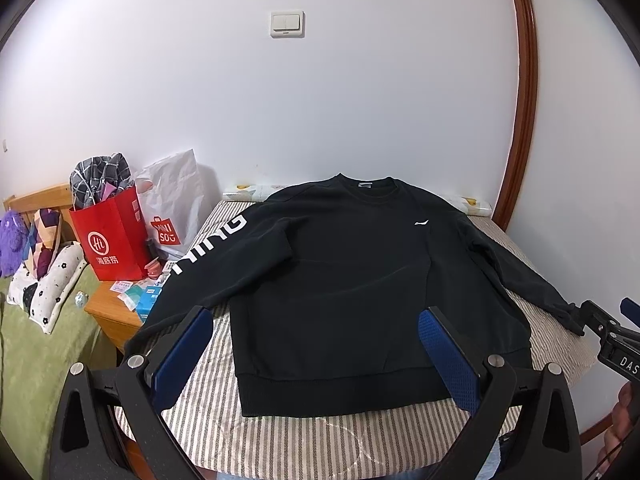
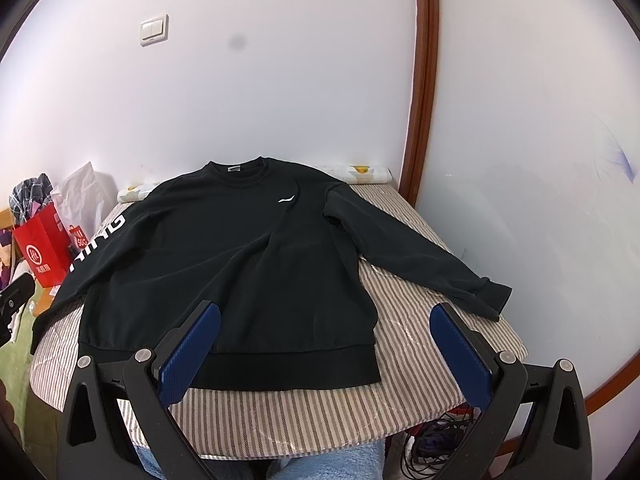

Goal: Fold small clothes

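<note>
Black sweatshirt (image 1: 340,280) flat on striped table (image 2: 420,360); both jaws released. Red shopping bag (image 1: 110,240) fully visible only from left gripper (image 1: 316,344); right gripper (image 2: 324,340) hovering.

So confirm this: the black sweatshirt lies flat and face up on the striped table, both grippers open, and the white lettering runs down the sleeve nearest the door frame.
Wrong sleeve. In the left wrist view, the white lettering runs down the black sweatshirt sleeve beside the red bag. Otherwise right: left gripper and right gripper open.

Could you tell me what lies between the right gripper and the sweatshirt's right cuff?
Only bare striped cover lies between the right gripper and cuff, in the right wrist view.
</note>
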Demonstrator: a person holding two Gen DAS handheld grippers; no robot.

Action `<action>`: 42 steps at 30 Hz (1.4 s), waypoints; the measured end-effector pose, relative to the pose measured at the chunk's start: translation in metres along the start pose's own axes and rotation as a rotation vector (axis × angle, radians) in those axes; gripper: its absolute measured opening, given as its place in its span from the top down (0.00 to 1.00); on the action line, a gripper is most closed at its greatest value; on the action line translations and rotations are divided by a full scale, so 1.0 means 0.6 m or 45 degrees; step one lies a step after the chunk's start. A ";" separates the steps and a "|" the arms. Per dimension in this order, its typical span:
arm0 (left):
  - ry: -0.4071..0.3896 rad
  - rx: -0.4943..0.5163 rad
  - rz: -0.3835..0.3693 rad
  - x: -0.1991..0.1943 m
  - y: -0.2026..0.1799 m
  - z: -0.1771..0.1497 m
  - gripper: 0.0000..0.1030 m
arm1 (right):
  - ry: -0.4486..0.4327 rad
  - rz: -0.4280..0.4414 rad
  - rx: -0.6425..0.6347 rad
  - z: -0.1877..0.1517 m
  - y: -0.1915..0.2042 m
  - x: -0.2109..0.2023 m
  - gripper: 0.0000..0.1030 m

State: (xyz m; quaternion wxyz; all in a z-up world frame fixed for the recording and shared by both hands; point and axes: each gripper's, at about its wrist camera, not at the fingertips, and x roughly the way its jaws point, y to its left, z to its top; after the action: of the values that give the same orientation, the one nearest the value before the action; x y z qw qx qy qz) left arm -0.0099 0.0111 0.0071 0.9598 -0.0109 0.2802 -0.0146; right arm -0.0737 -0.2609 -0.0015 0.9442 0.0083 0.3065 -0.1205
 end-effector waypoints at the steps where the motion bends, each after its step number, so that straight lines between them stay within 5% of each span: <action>1: 0.001 -0.002 -0.002 0.000 0.000 0.000 0.00 | 0.000 0.000 0.000 0.000 0.000 0.000 0.00; 42: -0.023 -0.009 -0.034 0.000 0.010 0.000 0.00 | 0.002 -0.017 -0.016 -0.008 0.008 0.003 0.00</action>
State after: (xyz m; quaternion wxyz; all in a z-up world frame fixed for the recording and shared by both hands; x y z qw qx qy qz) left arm -0.0098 0.0170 0.0069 0.9620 -0.0182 0.2713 -0.0264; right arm -0.0738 -0.2560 -0.0068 0.9431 0.0003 0.3081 -0.1250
